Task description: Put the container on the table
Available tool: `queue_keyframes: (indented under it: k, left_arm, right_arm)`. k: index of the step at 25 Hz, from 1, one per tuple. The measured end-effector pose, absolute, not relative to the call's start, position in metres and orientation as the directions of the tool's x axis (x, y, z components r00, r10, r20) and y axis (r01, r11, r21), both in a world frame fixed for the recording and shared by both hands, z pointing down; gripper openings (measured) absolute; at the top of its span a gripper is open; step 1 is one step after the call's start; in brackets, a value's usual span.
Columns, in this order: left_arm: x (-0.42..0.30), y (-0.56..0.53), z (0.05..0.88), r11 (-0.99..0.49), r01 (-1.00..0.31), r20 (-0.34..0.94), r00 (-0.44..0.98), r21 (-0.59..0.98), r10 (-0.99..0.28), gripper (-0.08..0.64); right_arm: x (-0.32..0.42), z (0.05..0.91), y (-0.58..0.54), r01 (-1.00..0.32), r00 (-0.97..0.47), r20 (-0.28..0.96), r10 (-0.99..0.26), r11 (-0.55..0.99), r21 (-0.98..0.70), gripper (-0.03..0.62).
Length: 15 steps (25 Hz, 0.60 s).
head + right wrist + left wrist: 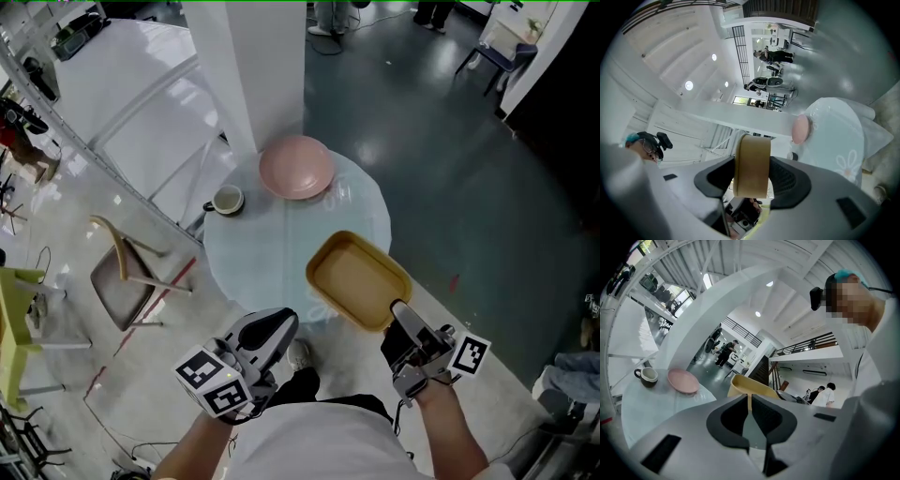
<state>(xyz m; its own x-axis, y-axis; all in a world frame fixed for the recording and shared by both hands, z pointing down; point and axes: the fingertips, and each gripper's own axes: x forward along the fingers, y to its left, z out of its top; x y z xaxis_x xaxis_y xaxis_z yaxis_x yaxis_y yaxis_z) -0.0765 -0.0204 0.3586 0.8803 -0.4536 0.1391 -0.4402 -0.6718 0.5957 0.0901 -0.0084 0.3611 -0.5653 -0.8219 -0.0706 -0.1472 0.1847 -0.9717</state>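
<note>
The yellow container point(356, 281) is a shallow rectangular tray held over the near right part of the round pale table point(272, 253); whether it touches the tabletop I cannot tell. My right gripper point(405, 323) is shut on its near rim, and in the right gripper view the tan wall point(751, 166) fills the space between the jaws of the right gripper point(751, 173). My left gripper point(277, 328) hovers by the table's near edge, shut with nothing in it. From the left gripper point(749, 404) the container point(750, 385) shows just beyond the jaws.
A pink plate point(296, 167) and a cup point(227, 200) sit at the table's far side. A white pillar point(248, 66) rises behind the table. A wooden chair point(127, 272) stands to the left. People stand far off in the hall.
</note>
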Motion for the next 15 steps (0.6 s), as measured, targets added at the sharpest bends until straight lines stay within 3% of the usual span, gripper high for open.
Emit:
queue_keyframes:
  k: [15]
  left_arm:
    - [-0.101,-0.067,0.365,-0.659,-0.434,0.138,0.881,0.614,-0.452,0.041]
  right_arm:
    - [0.074,0.37,-0.055,-0.175,-0.557,-0.03,-0.83,0.152,-0.973,0.242]
